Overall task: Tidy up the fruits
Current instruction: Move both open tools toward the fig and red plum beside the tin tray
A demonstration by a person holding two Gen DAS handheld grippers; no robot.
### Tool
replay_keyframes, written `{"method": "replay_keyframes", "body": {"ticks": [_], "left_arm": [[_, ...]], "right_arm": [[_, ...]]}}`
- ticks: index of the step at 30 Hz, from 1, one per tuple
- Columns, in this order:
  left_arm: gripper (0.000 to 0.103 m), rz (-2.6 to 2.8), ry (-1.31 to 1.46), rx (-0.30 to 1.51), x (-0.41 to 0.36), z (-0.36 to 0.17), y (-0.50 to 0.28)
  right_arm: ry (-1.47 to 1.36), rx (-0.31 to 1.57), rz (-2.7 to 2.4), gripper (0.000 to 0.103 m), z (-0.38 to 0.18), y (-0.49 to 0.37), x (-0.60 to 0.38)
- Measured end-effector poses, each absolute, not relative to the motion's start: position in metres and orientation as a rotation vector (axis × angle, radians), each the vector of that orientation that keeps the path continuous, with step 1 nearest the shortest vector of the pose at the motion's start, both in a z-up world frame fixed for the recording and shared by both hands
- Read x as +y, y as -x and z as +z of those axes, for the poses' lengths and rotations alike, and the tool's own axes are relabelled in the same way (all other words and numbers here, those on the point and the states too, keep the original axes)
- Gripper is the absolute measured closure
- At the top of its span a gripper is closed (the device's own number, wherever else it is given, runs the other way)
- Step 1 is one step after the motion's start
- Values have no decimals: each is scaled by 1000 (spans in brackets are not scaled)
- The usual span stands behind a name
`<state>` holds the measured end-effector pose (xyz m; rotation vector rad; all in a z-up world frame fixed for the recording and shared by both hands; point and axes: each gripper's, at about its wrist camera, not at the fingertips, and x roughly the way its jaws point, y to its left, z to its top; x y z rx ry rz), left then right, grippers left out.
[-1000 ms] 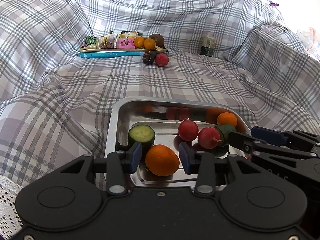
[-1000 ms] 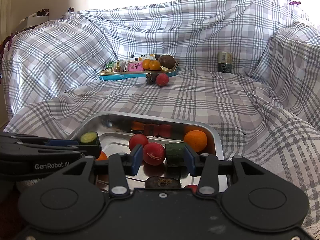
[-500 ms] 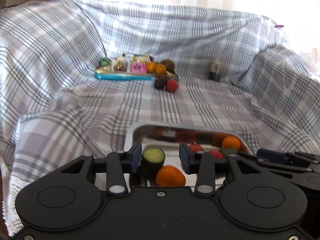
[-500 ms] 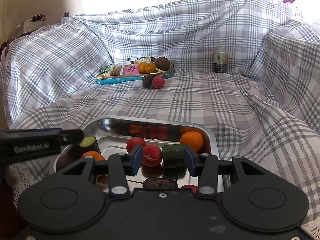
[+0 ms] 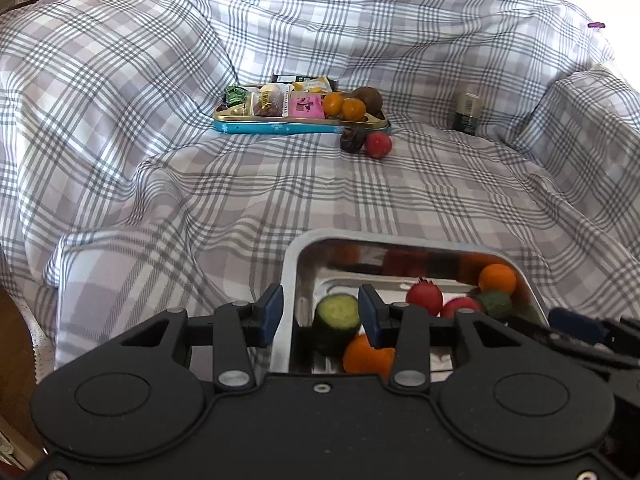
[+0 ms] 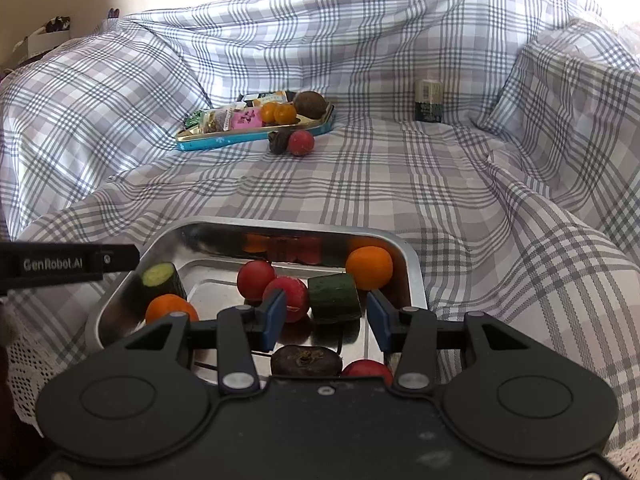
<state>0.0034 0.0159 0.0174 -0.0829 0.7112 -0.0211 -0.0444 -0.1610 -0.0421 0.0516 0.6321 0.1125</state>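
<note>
A metal tray [image 5: 289, 276] [image 6: 412, 264] sits on the checked cloth near me. It holds two oranges [image 6: 369, 268] [image 6: 170, 308], two cucumber pieces [image 6: 334, 298] [image 6: 160, 280], red fruits [image 6: 256, 280] and a dark fruit [image 6: 306, 360]. My left gripper [image 5: 320, 314] hovers open over the tray's left rim, above a cucumber piece [image 5: 338, 316], with an orange [image 5: 360, 354] under its right finger. My right gripper [image 6: 326, 318] hangs open above the tray's middle, gripping nothing. Further back, a red fruit [image 5: 378, 145] [image 6: 301, 142] and a dark fruit [image 5: 352, 140] [image 6: 279, 142] lie on the cloth.
A blue tin [image 5: 280, 126] [image 6: 248, 138] at the back holds snack packets, two small oranges and a brown fruit. A small jar [image 5: 466, 114] [image 6: 428, 102] stands at the back right. Raised folds of cloth surround the flat middle.
My left gripper has risen and drawn back to the left; the orange once between its fingers now lies lower, beside its right finger. The right gripper has hardly moved.
</note>
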Motion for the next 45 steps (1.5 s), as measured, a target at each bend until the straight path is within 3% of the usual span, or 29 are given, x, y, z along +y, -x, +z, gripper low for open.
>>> {"method": "replay_keyframes", "body": {"ticks": [8,25,45], "left_arm": [[54,-37,63,713,16,32,-32],[54,-61,3,680,7,57,-154],[54,-28,46,850,16,-5,-269]], "right_arm": [[-94,708,161,55,-37,23,-168],[-36,601,198,55,21,-98,-178],[61,674,271,55,-2,-243,-140]]}}
